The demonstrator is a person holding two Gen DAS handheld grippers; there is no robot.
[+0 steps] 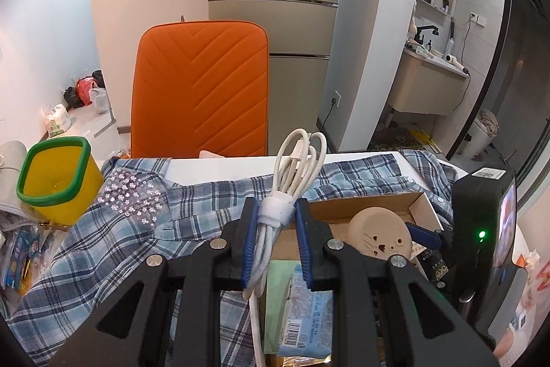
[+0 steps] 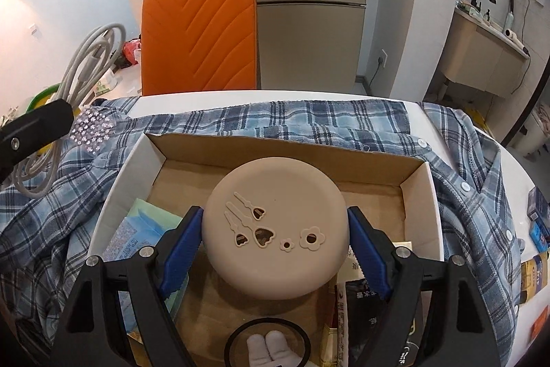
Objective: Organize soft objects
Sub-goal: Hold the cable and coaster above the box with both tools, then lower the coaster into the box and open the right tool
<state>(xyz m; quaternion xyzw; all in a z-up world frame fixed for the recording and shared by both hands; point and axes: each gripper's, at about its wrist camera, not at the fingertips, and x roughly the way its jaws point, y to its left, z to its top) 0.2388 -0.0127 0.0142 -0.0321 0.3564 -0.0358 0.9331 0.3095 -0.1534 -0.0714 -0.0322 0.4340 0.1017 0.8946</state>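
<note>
A white surface (image 2: 347,97) draped with a blue plaid shirt (image 2: 309,122) sits in front of an orange chair (image 2: 199,30) and a tall beige fridge (image 2: 309,6). On the shirt sits an open cardboard box (image 2: 417,191), and that box looks like the collecting point.

Over it, the right hand-held gripper (image 2: 275,243) has its blue pads against both flanks of a round beige silicone pad (image 2: 275,229), gripping it across its widest part, which is why the jaws stand so far apart. The pad hangs above the box floor, tilted toward the camera. It is smooth and matte, with an animal face cut into it: whiskers, heart-shaped eyes and nose, small flowers. It looks squashy, so I'd judge too hard a squeeze would bow it.

The left hand-held gripper (image 1: 275,229) is clamped shut on a coiled white cable (image 1: 295,167), pinching right at the cloth tie wrapped around the bundle (sensible, since that keeps the loops from spilling). The loops fan upward; the tails dangle below the jaws, just left of the box.

Already in the box are a pale green and blue tissue pack (image 2: 137,229) and some dark packets (image 2: 357,298). A yellow tub with a green rim (image 1: 55,174) stands at the far left, well apart.
</note>
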